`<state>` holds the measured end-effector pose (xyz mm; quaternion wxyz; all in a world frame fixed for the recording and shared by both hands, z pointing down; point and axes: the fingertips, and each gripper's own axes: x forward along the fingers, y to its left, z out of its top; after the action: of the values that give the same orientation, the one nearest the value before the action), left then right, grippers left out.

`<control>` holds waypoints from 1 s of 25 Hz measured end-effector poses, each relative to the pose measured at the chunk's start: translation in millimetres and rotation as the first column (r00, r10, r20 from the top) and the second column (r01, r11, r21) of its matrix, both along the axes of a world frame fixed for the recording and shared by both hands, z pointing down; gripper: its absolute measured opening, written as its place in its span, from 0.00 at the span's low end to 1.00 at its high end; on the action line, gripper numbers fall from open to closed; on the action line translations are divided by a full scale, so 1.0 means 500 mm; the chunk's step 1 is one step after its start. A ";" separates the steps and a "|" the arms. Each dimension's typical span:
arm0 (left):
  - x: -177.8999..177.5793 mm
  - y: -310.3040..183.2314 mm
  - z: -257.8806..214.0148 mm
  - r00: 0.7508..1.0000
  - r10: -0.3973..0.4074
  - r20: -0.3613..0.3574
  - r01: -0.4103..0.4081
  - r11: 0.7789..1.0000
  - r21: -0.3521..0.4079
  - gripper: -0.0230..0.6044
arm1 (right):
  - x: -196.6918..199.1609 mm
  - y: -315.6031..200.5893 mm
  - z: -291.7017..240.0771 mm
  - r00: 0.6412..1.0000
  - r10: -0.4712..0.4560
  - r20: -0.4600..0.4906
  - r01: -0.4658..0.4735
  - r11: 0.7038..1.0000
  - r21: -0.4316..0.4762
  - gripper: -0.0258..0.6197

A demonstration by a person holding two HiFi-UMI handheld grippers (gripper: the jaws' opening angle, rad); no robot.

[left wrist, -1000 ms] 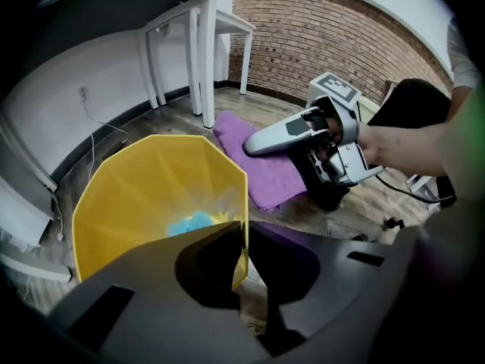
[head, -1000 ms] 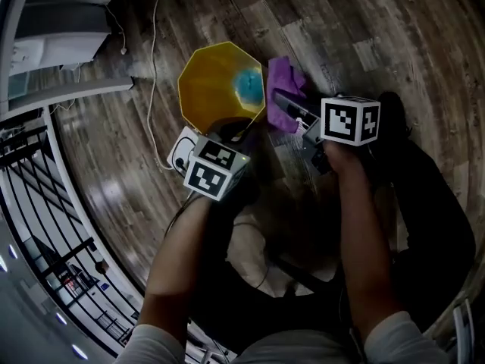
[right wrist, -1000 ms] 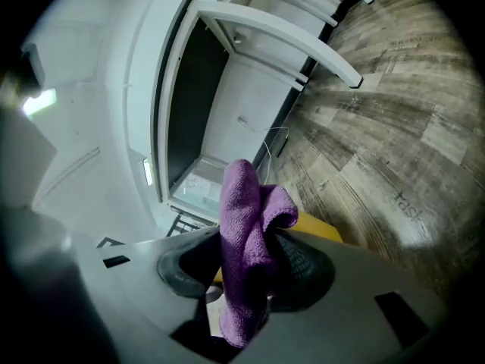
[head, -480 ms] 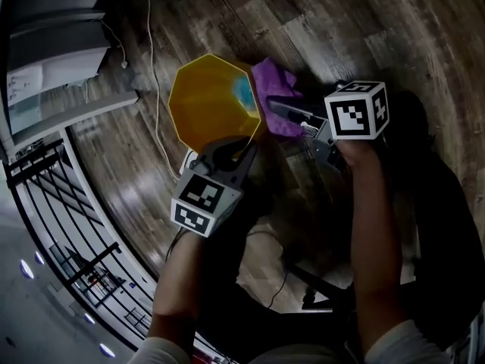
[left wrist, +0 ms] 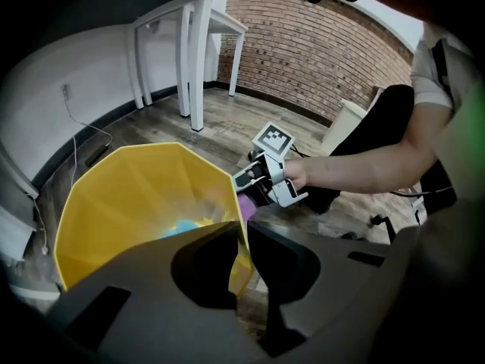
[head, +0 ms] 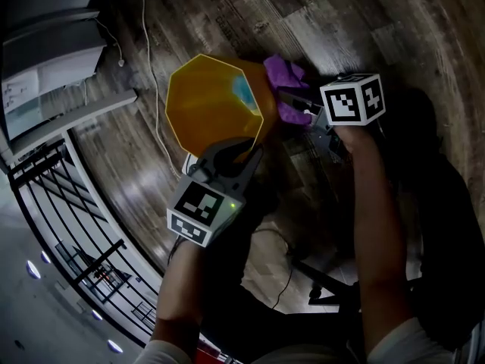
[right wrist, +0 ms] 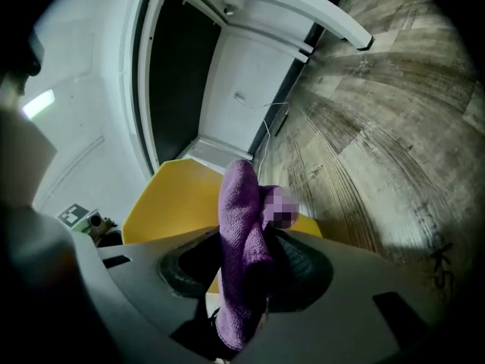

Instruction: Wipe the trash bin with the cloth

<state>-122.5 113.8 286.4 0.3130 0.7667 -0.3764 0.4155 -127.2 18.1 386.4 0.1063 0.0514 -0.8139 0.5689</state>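
A yellow faceted trash bin (head: 208, 101) stands on the wooden floor with something blue (head: 243, 89) inside. My left gripper (head: 233, 152) is shut on the bin's near rim; in the left gripper view the yellow wall (left wrist: 136, 203) runs between its closed jaws (left wrist: 241, 240). My right gripper (head: 294, 106) is at the bin's right side, shut on a purple cloth (head: 283, 83). The cloth (right wrist: 241, 233) hangs bunched between the right jaws (right wrist: 250, 283), against the bin's outer wall (right wrist: 178, 196). The left gripper view also shows the right gripper (left wrist: 267, 180) and a bit of cloth (left wrist: 246, 205).
A white cable (head: 149, 74) trails over the floor left of the bin. White desk legs (left wrist: 195, 67) and a wall stand behind it, a black railing (head: 61, 226) to the left. A chair base (head: 318, 283) and the person's legs lie near me.
My right gripper has sunk lower along the bin's right side, carrying the purple cloth with it. The left gripper stays clamped on the rim.
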 end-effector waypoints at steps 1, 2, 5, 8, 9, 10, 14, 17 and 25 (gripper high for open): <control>0.001 0.000 0.000 1.000 0.004 -0.004 -0.004 1.000 -0.003 0.08 | 0.000 0.001 0.017 1.000 -0.010 -0.023 0.010 1.000 -0.006 0.30; 0.001 0.000 0.000 1.000 0.007 -0.007 -0.007 1.000 -0.006 0.08 | -0.001 0.000 0.033 0.999 -0.017 -0.042 0.017 1.000 -0.012 0.30; 0.001 -0.001 0.000 1.000 0.008 -0.015 -0.008 1.000 -0.016 0.08 | -0.010 -0.008 0.072 0.995 -0.034 -0.094 0.033 0.999 -0.017 0.30; 0.003 -0.003 0.000 1.000 -0.006 -0.024 0.005 1.000 -0.027 0.09 | -0.016 -0.012 0.112 0.985 -0.045 -0.167 0.043 0.999 -0.013 0.30; 0.004 -0.005 0.000 1.000 -0.014 -0.027 0.013 0.999 -0.030 0.09 | -0.018 -0.013 0.124 0.980 -0.044 -0.192 0.044 0.999 -0.008 0.30; 0.004 -0.006 0.000 0.999 -0.022 -0.030 0.021 0.999 -0.033 0.09 | -0.020 -0.015 0.135 0.975 -0.043 -0.218 0.043 0.999 -0.004 0.30; 0.005 -0.010 0.000 0.999 -0.039 -0.036 0.037 0.998 -0.041 0.09 | -0.026 -0.016 0.193 0.935 -0.048 -0.353 0.056 0.998 0.013 0.30; 0.006 -0.013 -0.001 0.998 -0.041 -0.041 0.040 0.998 -0.043 0.09 | -0.028 -0.021 0.223 0.900 -0.055 -0.433 0.081 0.996 0.042 0.30; 0.004 -0.010 -0.002 0.998 -0.052 -0.034 0.051 0.998 -0.033 0.09 | -0.014 0.005 0.289 0.850 -0.045 -0.525 0.054 0.999 0.001 0.30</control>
<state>-120.5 108.6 285.4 0.3425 0.7588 -0.3835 0.3998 -134.4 20.8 531.1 0.3383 0.1847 -0.7596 0.5239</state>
